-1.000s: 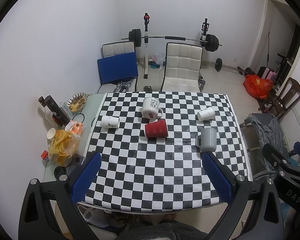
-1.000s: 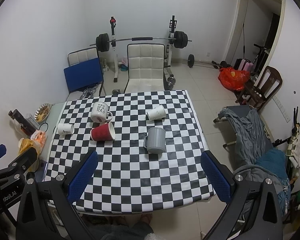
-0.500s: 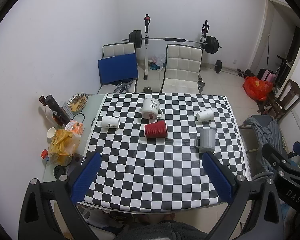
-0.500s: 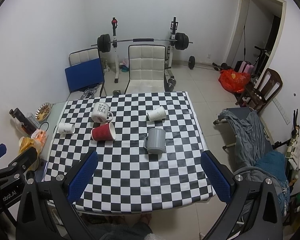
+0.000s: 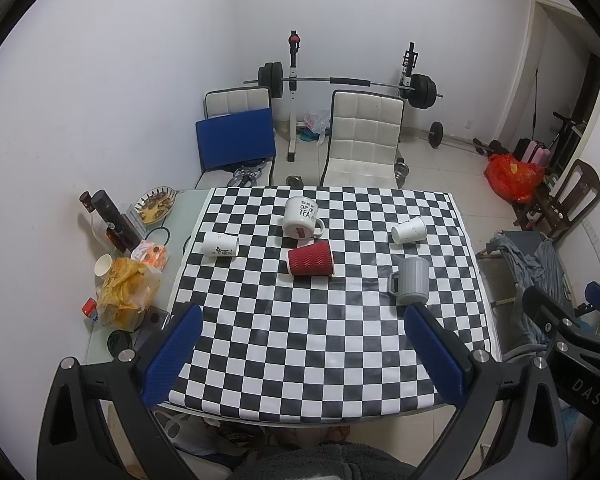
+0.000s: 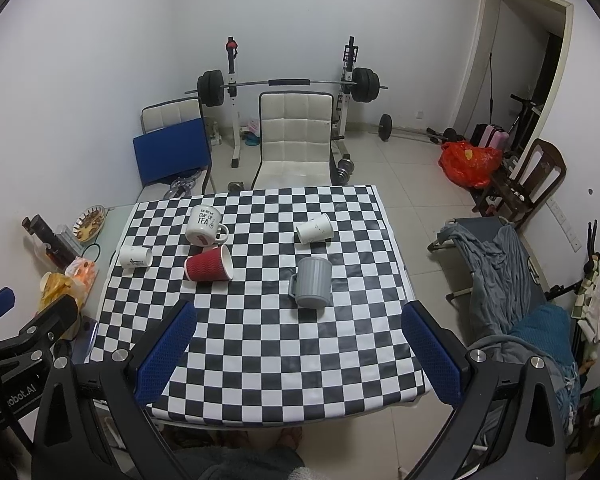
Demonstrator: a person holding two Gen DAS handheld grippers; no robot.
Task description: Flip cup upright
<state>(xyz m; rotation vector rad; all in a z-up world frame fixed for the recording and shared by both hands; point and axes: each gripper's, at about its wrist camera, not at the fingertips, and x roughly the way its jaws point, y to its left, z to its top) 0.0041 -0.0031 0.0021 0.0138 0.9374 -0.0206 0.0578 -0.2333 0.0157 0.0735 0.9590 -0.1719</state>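
Several cups are on the checkered table (image 5: 300, 340). A red paper cup (image 5: 311, 258) (image 6: 209, 265) lies on its side at the middle. A white "CUP OF TEA" mug (image 5: 302, 217) (image 6: 205, 220) stands upside down behind it. A grey mug (image 5: 411, 281) (image 6: 313, 282) stands upside down to the right. Two white paper cups lie on their sides, one at the left (image 5: 220, 244) (image 6: 135, 257) and one at the back right (image 5: 409, 230) (image 6: 314, 229). My left gripper (image 5: 302, 354) and right gripper (image 6: 298, 354) are both open and empty, high above the table's near edge.
A side shelf at the left holds a snack bag (image 5: 125, 292), a bottle (image 5: 112, 220) and a bowl (image 5: 155, 205). Two chairs (image 5: 362, 140) and a barbell rack (image 5: 348, 82) stand behind the table. A clothes-covered rack (image 6: 500, 272) stands to the right.
Both views have drifted slightly, so the table sits a little lower in frame. Nothing on the table has moved.
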